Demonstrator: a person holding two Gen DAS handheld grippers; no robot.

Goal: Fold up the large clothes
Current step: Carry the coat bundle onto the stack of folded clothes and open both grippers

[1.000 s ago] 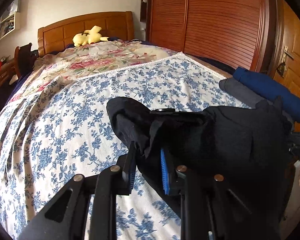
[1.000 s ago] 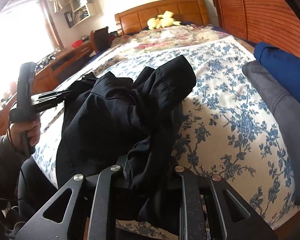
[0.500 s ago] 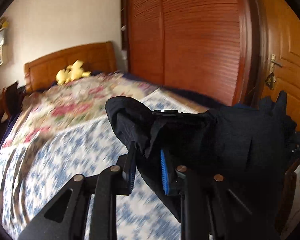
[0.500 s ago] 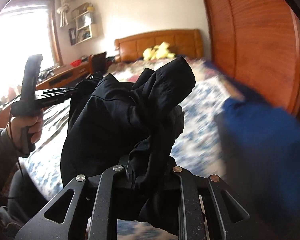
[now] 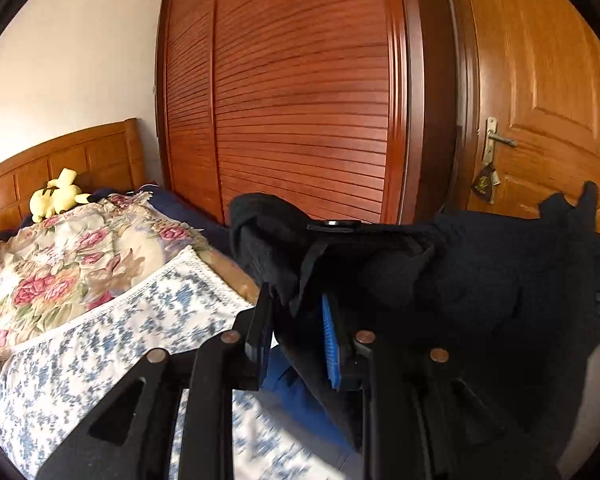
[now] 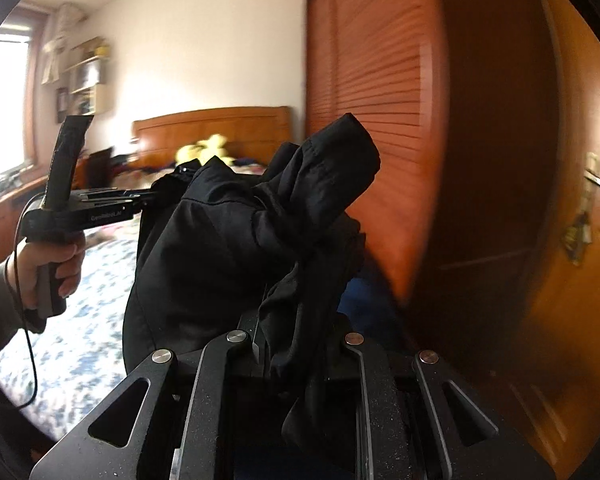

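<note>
Since a second ago both hands have swung the black garment up and away from the flowered bedspread toward the louvred wardrobe; earlier the bed filled both views, now wood does. Bunched and hanging in the air between the two tools, the garment touches nothing below that can be seen. The left gripper is clamped on a fold of it, its blue pad pressed to the cloth with a thick wad rising above the jaws. The right gripper is likewise closed on a gathered edge, the fabric spilling down over its fingers. In the right wrist view a hand grips the handle of the left tool, a sleeve behind it.

Both holds are on crumpled folds rather than a clean hem, so a quick shake or spread could pull a layer free, and the cloth would drop in a heap. A wide swing could also knock a tool on the wardrobe or the door, which stand near on the right.

Open room lies to the left over the bedspread. A blue item lies on the bed edge under the left gripper, and a yellow plush toy sits far off by the headboard.
</note>
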